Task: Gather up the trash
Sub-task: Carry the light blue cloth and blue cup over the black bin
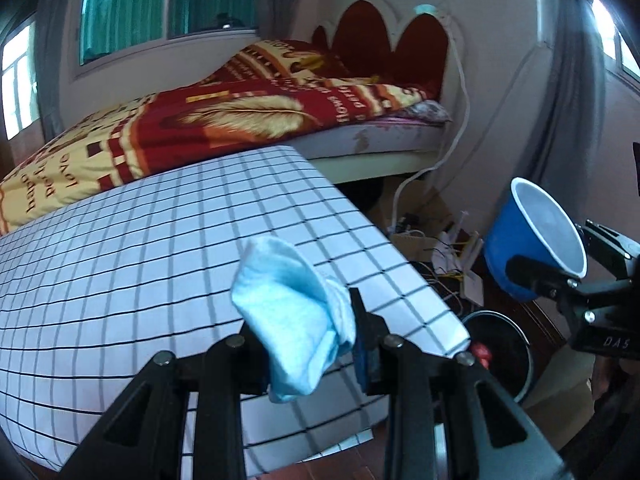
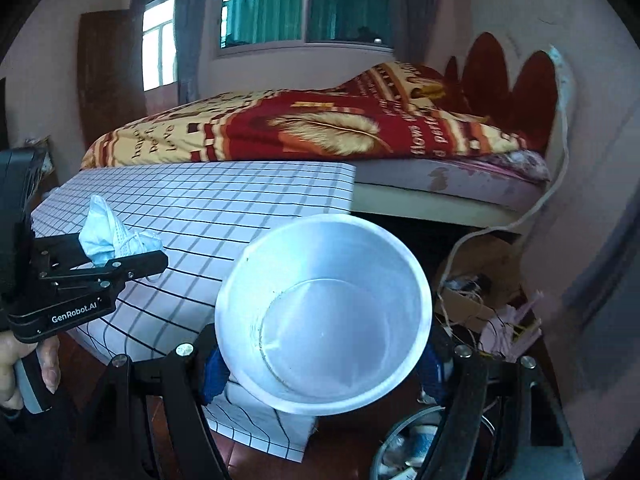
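My left gripper (image 1: 310, 344) is shut on a crumpled light-blue tissue (image 1: 292, 320) and holds it above the checked table (image 1: 120, 260). It also shows in the right wrist view (image 2: 132, 258) with the tissue (image 2: 108, 232). My right gripper (image 2: 324, 360) is shut on a blue cup with a white inside (image 2: 324, 316), held off the table's right edge; the cup (image 1: 532, 236) also shows in the left wrist view. A round bin (image 1: 500, 348) stands on the floor below the table's right corner, with trash inside (image 2: 416, 444).
A bed with a red and yellow blanket (image 1: 224, 120) lies behind the table. A white cable (image 1: 460, 120) hangs by the headboard. Boxes and tangled wires (image 1: 440, 248) clutter the floor at right.
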`<state>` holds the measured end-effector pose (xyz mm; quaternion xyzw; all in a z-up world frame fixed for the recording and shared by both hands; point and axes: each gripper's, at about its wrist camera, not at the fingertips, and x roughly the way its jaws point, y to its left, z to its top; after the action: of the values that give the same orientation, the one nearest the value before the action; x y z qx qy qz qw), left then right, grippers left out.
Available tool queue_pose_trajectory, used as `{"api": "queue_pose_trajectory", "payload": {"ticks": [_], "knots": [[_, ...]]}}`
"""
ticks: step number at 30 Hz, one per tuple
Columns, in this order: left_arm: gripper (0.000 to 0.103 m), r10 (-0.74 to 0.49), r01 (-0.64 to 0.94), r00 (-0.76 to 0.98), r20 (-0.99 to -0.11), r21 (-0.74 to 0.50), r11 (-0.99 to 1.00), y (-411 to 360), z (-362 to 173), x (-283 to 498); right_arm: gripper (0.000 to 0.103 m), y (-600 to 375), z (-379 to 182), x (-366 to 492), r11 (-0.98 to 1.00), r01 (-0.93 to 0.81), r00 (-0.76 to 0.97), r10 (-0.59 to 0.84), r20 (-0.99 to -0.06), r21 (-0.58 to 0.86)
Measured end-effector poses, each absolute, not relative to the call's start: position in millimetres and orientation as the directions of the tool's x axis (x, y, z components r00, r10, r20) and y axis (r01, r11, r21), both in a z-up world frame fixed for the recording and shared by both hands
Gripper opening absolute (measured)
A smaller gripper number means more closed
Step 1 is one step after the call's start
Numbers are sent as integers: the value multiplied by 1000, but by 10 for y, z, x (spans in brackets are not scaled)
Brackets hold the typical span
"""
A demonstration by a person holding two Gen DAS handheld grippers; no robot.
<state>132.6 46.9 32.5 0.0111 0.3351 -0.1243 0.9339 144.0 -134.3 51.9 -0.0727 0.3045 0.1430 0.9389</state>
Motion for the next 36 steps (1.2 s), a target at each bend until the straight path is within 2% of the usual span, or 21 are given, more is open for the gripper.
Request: {"api": "queue_pose_trajectory", "payload": {"ticks": [13,21,36], "knots": [[32,-341,395,672,-657,-72,916,-347,150,1220,77,-2290,226,1084,987,-158,772,103,-627,-32],[32,-410,478,616,-673,-94,873,-846,-1,1142,77,-2826,-99,920,999,-27,756,39,-653,28],[32,-497,596,464,-733,-157,787,-1579,-447,1025,77,-3389,-696,663,997,83,669,-61,-741,-7]]}}
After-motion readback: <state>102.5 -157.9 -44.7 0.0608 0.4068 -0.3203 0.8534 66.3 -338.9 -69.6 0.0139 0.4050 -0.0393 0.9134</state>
